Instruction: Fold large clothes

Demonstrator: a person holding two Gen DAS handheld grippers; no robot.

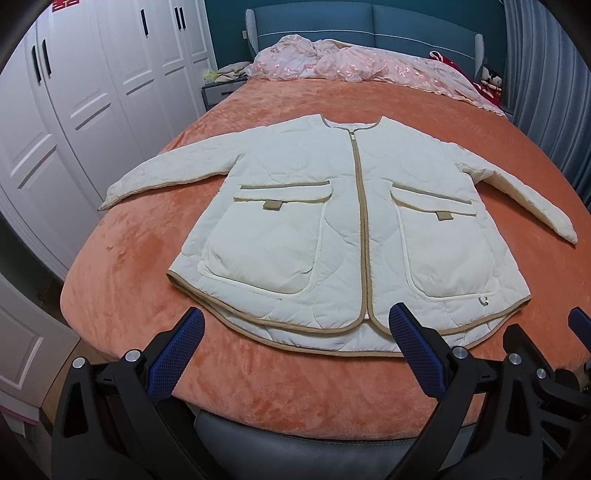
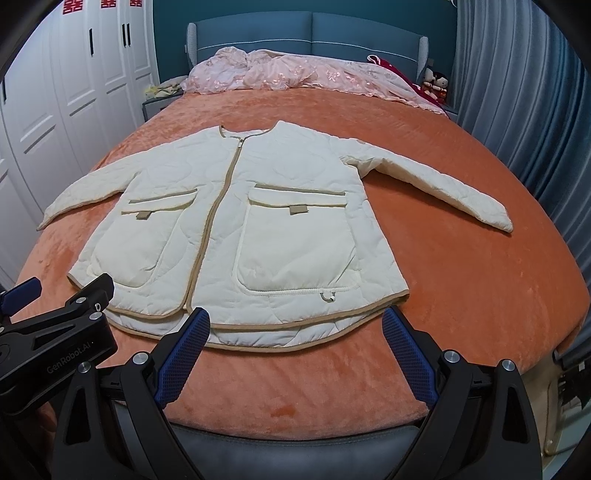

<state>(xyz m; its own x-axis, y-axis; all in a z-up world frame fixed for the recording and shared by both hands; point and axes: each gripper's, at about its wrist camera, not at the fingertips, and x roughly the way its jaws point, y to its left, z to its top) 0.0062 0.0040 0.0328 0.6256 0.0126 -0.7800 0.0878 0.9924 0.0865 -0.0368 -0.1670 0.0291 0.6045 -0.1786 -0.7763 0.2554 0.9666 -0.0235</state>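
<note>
Progress: none visible. The cream quilted jacket point(image 1: 332, 229) lies face up and fully spread on the bed point(image 1: 122, 280), zipped to the neck, hem toward the near edge and collar toward the far end. Both sleeves are extended outward: the left sleeve point(image 1: 162, 177) reaches toward the wardrobe side, the right sleeve point(image 2: 436, 184) toward the curtain side. No fold has been made; sleeves, sides and the final lengthwise fold all appear to be outstanding. The garment looks smoothed and ready for a first fold.

Tools: the left gripper point(image 1: 295, 354) hovers at the near edge of the bed, just short of the hem, its jaws set wide apart and holding nothing. The right gripper point(image 2: 295, 350) stands beside it in like condition, spread wide and empty, its tips just above the hem's trim. Neither is touching the cloth, as far as can be judged.

Surface: an orange plush bedspread, soft and slightly mottled, likely to drag a little on the quilted fabric.

Room: a pink lace cover point(image 1: 351, 62) is bunched at the far end against a teal headboard point(image 1: 369, 26). White wardrobe doors point(image 1: 74, 81) run along the left; blue-grey curtains point(image 2: 517, 74) hang at the right. Small soft toys point(image 2: 436, 83) sit in the far right corner.
</note>
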